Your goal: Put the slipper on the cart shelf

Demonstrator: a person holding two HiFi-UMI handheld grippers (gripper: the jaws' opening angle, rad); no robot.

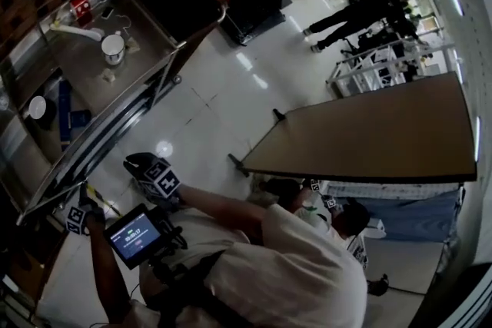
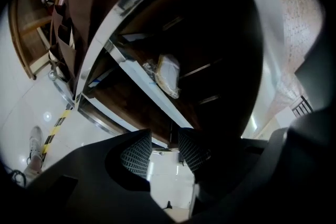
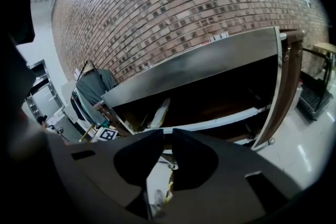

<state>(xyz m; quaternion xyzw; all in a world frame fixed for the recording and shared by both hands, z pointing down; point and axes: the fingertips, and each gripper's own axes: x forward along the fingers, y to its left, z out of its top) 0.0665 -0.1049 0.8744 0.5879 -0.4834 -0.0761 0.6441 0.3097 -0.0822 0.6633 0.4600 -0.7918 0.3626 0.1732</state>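
The left gripper (image 2: pixel 164 140) stands spread and empty; the right gripper (image 3: pixel 168 137) is barely parted, empty too. Beyond them the slipper (image 3: pixel 159 110) lies on the middle shelf (image 3: pixel 231 116) of the steel cart (image 3: pixel 194 68), glossy white floor (image 3: pixel 310 150) beneath, brick wall (image 3: pixel 184 8) behind.

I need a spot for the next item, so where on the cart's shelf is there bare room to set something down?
In the right gripper view, the shelf looks bare right of the slipper, across to the cart's brown end post, though it is dark there. The cart top is crowded round the white cup.
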